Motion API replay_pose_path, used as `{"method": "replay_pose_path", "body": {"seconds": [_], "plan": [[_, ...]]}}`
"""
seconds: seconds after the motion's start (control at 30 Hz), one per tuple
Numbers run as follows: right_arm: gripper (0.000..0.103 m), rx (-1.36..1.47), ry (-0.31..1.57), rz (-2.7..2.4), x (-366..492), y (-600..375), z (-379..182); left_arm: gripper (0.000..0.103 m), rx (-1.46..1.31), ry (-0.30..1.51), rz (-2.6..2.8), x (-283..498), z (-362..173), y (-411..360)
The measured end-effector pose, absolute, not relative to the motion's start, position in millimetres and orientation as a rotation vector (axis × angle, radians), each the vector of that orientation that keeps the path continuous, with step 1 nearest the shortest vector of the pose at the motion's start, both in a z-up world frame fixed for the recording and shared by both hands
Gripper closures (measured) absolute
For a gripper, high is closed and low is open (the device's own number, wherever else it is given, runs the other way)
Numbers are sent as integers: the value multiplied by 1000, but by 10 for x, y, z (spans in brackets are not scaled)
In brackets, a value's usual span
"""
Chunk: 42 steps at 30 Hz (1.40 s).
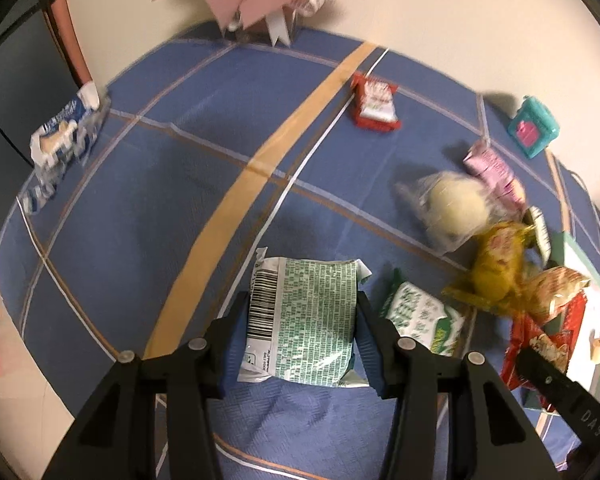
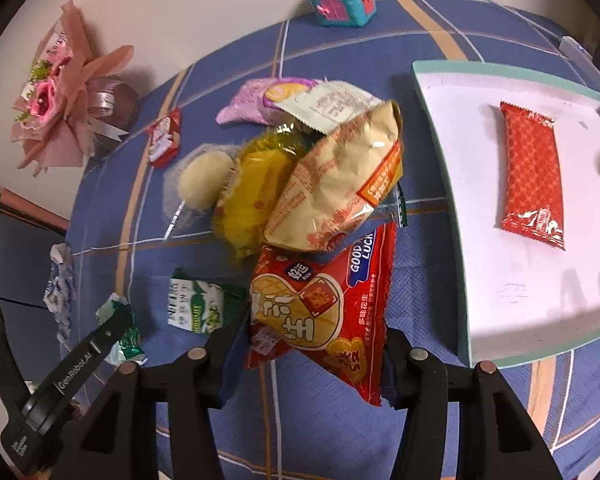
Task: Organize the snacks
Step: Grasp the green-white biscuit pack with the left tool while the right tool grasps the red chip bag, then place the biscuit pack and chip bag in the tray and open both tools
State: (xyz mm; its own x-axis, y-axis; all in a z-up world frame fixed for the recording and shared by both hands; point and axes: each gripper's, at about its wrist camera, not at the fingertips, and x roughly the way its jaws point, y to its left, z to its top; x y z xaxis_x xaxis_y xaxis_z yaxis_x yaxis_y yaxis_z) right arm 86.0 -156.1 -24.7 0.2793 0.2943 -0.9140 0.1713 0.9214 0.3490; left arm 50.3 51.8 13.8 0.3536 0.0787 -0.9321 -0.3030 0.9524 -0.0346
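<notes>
A: Left gripper [image 1: 300, 332] is clamped on the green-print packet [image 1: 304, 320], gripped at both sides. Right?

B: Right gripper [image 2: 312, 344] is clamped on the red peanut bag [image 2: 324, 304], pile end. I'd keep both squeezes firm and carry them to the white tray [image 2: 440, 128].

A: Obstacles?

B: The beige bag [image 2: 336, 184] overlaps the peanut bag and may drag. A red bar [image 2: 532, 176] already lies in the tray.

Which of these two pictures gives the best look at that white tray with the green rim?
The right wrist view. There the white tray fills the right side, rim and floor plain, with a red packet lying in it. The left wrist view shows only a sliver of the tray at the right edge, mostly hidden by snacks.
</notes>
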Motion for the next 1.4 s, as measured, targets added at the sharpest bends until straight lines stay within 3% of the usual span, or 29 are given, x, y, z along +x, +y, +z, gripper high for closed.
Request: {"method": "replay_pose_path", "body": {"seconds": [0.6,1.4], "plan": [[46,521,1177,-168,706,-2609,68,52,-165,1116,-72,732,798,-609],[46,604,1114,-428,657,-3685,-149,52,-81,1262,-327,1159,248,-2258]]}}
